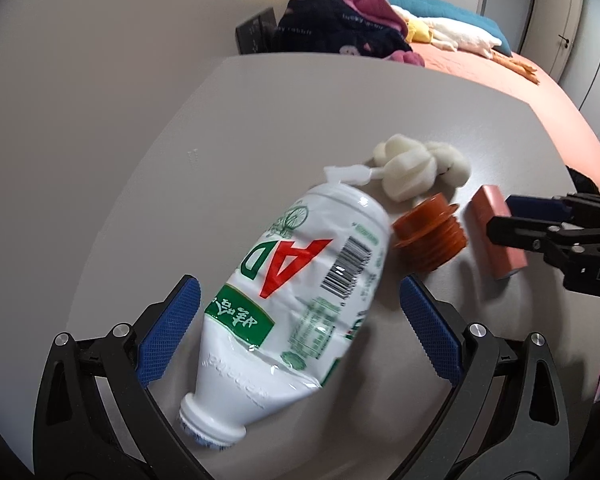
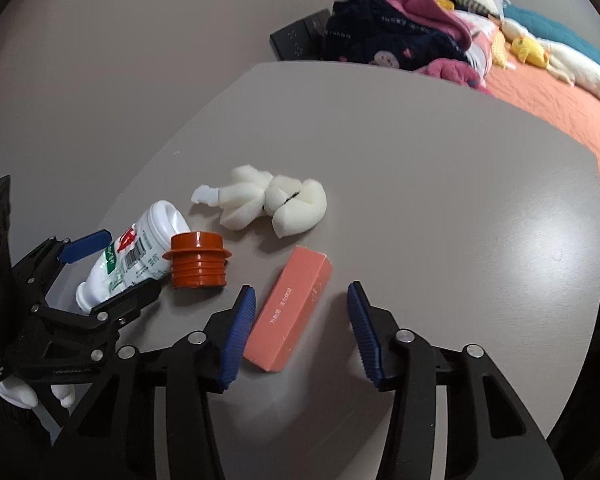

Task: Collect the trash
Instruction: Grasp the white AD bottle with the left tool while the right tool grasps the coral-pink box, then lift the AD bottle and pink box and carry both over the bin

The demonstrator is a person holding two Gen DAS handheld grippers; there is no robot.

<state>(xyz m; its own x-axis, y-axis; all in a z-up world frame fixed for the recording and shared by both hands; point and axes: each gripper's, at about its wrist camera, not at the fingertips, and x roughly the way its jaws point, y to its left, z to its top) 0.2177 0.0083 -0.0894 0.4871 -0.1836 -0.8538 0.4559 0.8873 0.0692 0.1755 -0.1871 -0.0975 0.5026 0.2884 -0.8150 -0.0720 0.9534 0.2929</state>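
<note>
On grey bench [image 2: 440,208], we see nothing collected yet: left gripper [image 1: 300,312] fingers wide astride crushed bottle [image 1: 296,292], right gripper [image 2: 302,332] half-open astride pink box [image 2: 290,308], neither gripped; orange cap [image 2: 198,260], foam [image 2: 268,204] remain.

Crushed white plastic bottle [image 1: 300,300]: red and green lettering, black barcode. Ribbed round plastic cap [image 2: 198,260]: orange. Long cardboard box [image 2: 288,308]: salmon pink, faint print. Foam scraps [image 2: 268,204]: cream white. Surface [image 2: 440,200]: plain grey. Fingers [image 2: 240,332]: black, with blue textured pads. Bed cover [image 2: 560,104]: orange.
</note>
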